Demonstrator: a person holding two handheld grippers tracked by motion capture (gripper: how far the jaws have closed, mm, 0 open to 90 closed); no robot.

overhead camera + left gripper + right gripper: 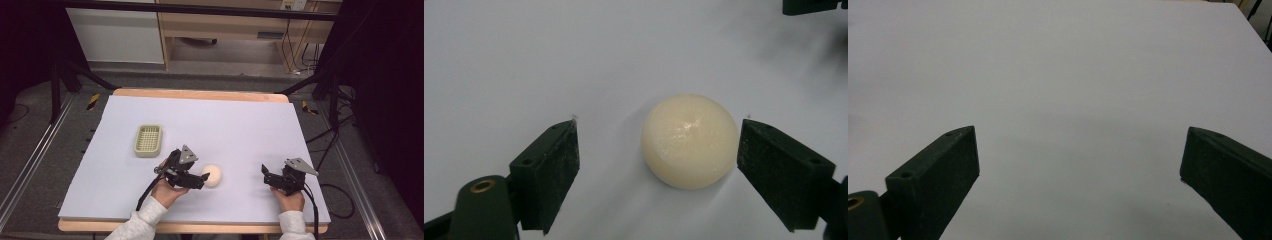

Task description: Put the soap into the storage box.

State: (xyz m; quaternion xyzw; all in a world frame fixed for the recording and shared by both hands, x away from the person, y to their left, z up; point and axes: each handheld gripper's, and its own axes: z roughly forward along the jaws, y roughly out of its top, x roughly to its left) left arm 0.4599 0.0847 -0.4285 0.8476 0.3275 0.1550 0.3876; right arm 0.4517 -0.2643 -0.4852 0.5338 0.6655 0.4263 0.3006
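A cream-coloured round bar of soap [212,175] [689,141] lies on the white table sheet near the front middle. My left gripper [200,177] [659,150] is open, its two jaws standing on either side of the soap; the soap sits closer to the jaw on the right of the left gripper view and touches neither. A pale green soap dish [148,140] with a slatted floor rests empty to the back left. My right gripper [267,172] [1078,160] is open over bare sheet at the front right, with nothing between its jaws.
The white sheet [235,130] covers a wooden table whose edge shows at the back and front. Black frame legs and cables stand on the floor at both sides. A person's hands in light sleeves hold both grippers.
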